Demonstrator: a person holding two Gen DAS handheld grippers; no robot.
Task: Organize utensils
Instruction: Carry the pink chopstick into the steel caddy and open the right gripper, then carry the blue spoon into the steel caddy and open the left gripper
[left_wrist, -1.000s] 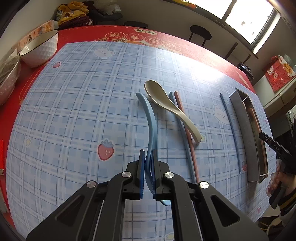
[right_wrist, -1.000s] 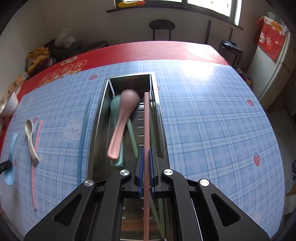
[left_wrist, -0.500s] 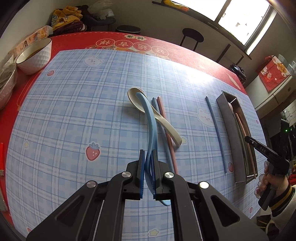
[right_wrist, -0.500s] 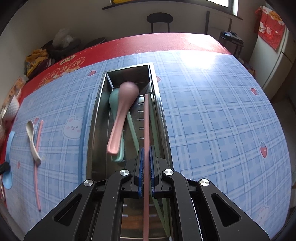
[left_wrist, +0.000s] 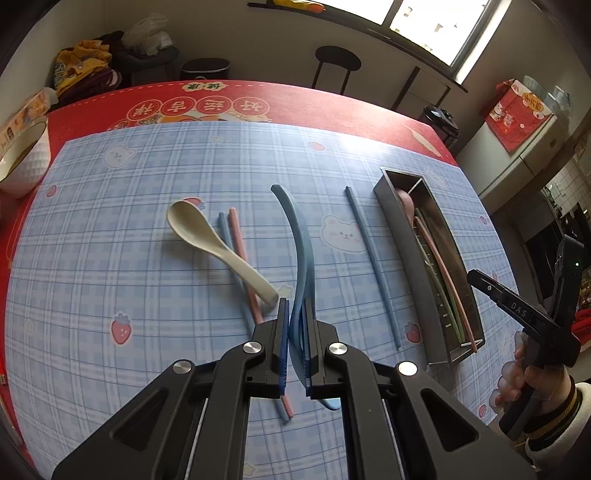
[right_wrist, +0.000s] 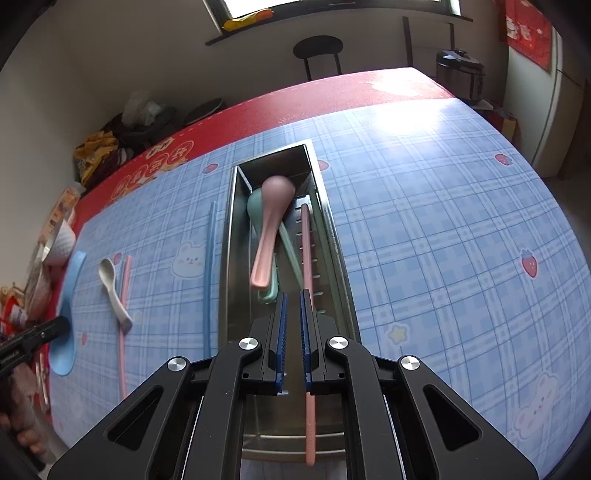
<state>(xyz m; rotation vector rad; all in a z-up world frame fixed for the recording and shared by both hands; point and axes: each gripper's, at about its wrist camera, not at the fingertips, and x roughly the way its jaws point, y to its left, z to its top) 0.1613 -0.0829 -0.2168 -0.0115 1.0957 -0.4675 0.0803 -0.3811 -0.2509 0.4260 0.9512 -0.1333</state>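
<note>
Gripping the blue spoon (left_wrist: 301, 258) near its bowl end, the left claw (left_wrist: 297, 332) is clenched on it, the handle curving away above the checked table (left_wrist: 110, 236) between the loose utensils and the metal tray (left_wrist: 402, 251). A beige spoon (left_wrist: 218, 247) is seen lying across a blue chopstick (left_wrist: 222, 225) and a pink chopstick (left_wrist: 236, 236) to the left of the claw, and a second blue chopstick (left_wrist: 371, 262) lies alone just beside the tray's left wall. A white bowl (left_wrist: 26, 158) is set at the far left edge of the table. In the right wrist view the right claw (right_wrist: 291, 317) is held over the near end of the tray (right_wrist: 227, 258); its pads stand slightly apart and nothing is pressed between them, so it is released. A pink chopstick (right_wrist: 306, 258) is laid lengthwise in the tray, its near end jutting past the front rim. A pink spoon (right_wrist: 269, 229) rests on a green spoon (right_wrist: 255, 206) in the tray, with green chopsticks (right_wrist: 291, 251) alongside
</note>
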